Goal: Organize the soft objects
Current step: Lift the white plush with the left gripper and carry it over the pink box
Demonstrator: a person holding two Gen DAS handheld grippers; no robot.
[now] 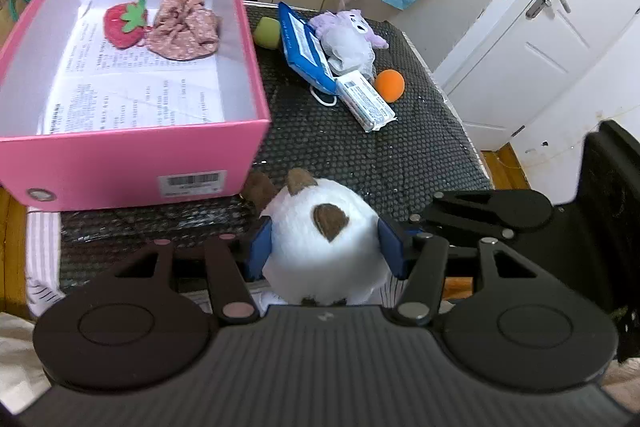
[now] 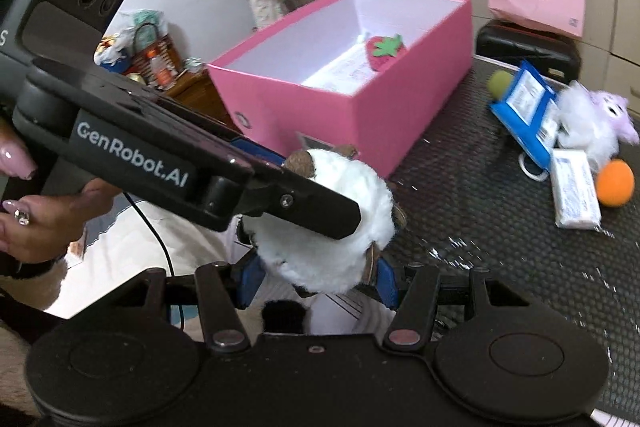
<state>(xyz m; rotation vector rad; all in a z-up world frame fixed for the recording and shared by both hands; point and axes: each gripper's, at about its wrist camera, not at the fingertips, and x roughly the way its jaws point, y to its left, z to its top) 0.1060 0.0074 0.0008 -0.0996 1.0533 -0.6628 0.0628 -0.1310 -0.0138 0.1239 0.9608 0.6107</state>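
Beside the pink box (image 1: 132,155), near its front corner, both grippers held one white plush toy (image 1: 324,239) with brown patches: the left gripper (image 1: 326,247) and the right gripper (image 2: 316,277) each pinched it between blue pads. Best, I judged, to lift both together, clear the box wall, then release beside the felt strawberry (image 1: 125,23).

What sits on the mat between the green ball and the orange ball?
In the left wrist view, between the green foam ball and the orange foam ball lie a blue flat packet, a purple-and-white plush toy and a white tissue pack.
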